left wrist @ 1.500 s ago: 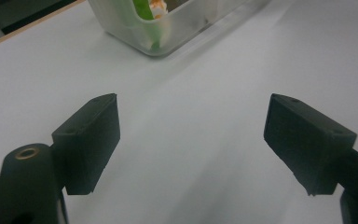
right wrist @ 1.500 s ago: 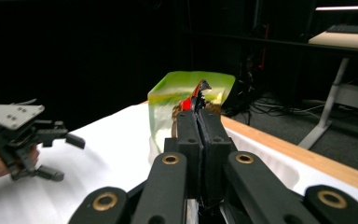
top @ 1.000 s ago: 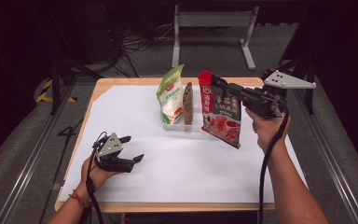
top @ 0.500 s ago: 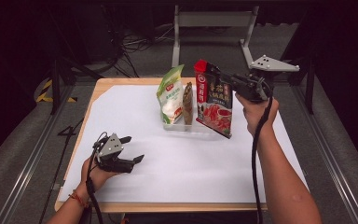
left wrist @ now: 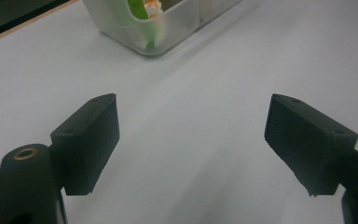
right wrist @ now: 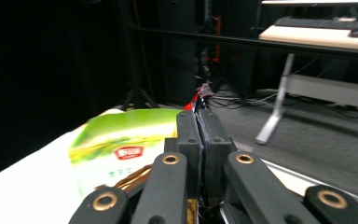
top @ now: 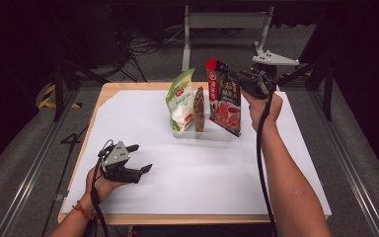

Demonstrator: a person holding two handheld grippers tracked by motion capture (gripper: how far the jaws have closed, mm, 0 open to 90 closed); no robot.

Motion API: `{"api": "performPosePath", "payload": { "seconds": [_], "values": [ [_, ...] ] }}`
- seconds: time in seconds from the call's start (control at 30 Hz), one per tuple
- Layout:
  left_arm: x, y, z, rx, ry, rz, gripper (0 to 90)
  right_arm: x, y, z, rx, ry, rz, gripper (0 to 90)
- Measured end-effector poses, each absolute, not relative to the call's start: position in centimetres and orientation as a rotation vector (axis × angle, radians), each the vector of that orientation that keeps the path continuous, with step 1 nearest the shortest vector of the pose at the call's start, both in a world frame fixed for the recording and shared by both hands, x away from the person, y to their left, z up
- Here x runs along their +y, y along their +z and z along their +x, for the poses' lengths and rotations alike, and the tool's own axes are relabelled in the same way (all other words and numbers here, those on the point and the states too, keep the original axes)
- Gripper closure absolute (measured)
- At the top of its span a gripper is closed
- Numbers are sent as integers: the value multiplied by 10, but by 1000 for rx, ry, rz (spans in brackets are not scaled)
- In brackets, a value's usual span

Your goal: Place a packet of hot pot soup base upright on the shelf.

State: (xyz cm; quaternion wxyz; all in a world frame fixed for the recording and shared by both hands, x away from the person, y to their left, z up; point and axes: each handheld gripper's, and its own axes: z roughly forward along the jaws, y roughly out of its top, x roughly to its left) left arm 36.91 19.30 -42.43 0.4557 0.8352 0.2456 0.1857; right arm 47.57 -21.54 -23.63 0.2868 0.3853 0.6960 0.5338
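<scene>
My right gripper (top: 225, 73) is shut on the top edge of a red snack pouch (top: 224, 101), which hangs over the right end of a clear plastic bin (top: 205, 134) in the high view. A green and white pouch (top: 181, 101) and a thin brown packet (top: 199, 109) stand upright in that bin. In the right gripper view the jaws press flat together on the red pouch's edge (right wrist: 203, 93), with the green pouch (right wrist: 121, 149) just beyond. My left gripper (top: 142, 158) rests open on the white sheet near the table's front left. Its fingers (left wrist: 88, 140) hold nothing, and the bin's corner (left wrist: 168, 32) lies ahead.
A white sheet (top: 217, 173) covers most of the wooden table (top: 103, 94). Metal rails run along both sides of the table. A grey metal stand (top: 227, 22) and cables sit on the floor behind it.
The right gripper has carried the red pouch leftward and farther back, bringing it close beside the brown packet at the bin. The left gripper has stayed still.
</scene>
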Motion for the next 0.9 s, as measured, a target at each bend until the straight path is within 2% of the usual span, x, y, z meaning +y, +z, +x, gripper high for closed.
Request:
{"api": "performPosePath", "payload": {
  "seconds": [0.5,0.9],
  "values": [
    [194,-425,370,605,453,2061,187,-208,-258,502,1839,1414,1078,885],
    [193,-425,369,604,457,2067,188,-216,-280,503,1832,1431,1090,883]
  ]
}}
